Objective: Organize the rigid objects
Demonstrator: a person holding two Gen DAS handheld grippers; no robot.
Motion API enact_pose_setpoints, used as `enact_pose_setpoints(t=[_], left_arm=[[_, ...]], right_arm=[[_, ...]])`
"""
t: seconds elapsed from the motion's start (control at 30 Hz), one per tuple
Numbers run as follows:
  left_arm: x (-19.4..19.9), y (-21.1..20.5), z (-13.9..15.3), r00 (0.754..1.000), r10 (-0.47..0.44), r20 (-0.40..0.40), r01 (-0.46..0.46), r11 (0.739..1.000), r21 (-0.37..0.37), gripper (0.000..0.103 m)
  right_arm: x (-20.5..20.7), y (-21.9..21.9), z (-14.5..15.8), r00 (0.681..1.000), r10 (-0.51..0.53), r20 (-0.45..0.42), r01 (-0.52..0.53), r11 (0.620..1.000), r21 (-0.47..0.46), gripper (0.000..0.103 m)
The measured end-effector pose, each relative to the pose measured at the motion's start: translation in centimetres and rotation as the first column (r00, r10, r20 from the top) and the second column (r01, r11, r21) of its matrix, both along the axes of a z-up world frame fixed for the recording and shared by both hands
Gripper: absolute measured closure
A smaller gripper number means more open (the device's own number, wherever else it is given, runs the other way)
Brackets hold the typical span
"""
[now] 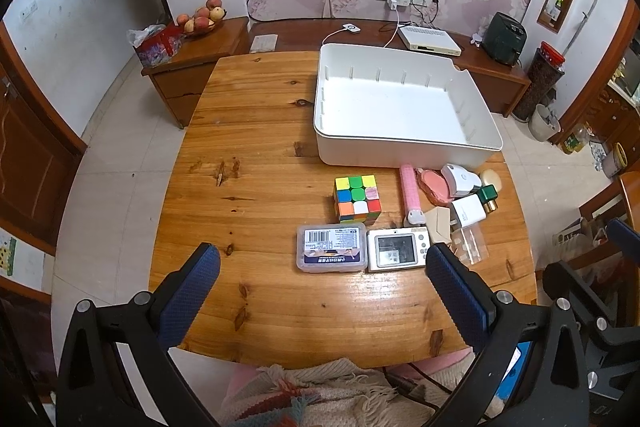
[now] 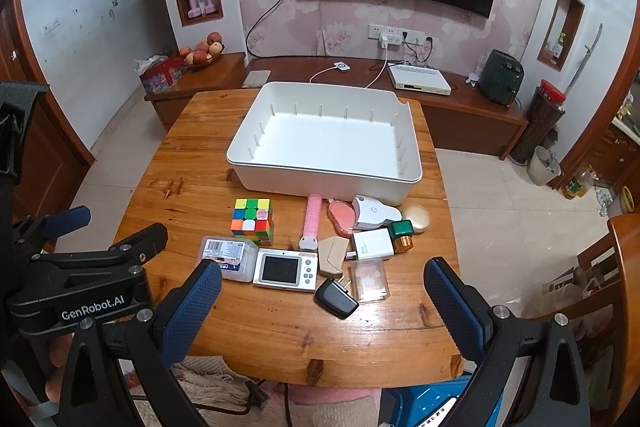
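Both grippers hang above the near edge of the wooden table, and each holds nothing: the left gripper has its blue-padded fingers spread wide, and the right gripper is spread just as wide. Taking the white bin as the landmark, the loose items lie in a cluster on the table between the bin's near wall and the grippers. Nearest the grippers sits a black plug adapter, prongs pointing toward the bin, beside a clear plastic case. Just beyond them a small white digital camera lies flat, screen up, touching a translucent lidded box with a barcode label on its left. Closer to the bin stands a colourful puzzle cube, its top face a mix of yellow, green, blue, orange, white and red tiles. To its right a pink ridged stick with a white end runs up to the bin's near wall, next to a tan folded box, a white charger block, a green-capped bottle, a pink brush, a white handheld device and a cream oval case. The bin itself is broad, shallow and rectangular, ribbed along its inner walls, with nothing inside.
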State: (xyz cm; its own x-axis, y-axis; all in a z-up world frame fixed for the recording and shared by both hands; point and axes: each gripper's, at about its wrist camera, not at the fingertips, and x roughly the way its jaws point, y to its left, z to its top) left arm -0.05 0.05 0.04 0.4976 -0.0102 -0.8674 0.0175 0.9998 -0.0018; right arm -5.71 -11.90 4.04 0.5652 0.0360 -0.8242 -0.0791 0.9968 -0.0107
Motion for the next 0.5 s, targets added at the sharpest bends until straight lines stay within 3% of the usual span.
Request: enact_pose_setpoints(t=[0.5], left_arm=[[0.98, -0.10, -0.89, 1.000, -0.003, -0.002, 0.003, 1.000, 0.001, 0.001]], right_arm=[[0.24, -0.04, -0.13, 1.000, -0.008, -0.004, 0.008, 1.000, 0.010, 0.002]])
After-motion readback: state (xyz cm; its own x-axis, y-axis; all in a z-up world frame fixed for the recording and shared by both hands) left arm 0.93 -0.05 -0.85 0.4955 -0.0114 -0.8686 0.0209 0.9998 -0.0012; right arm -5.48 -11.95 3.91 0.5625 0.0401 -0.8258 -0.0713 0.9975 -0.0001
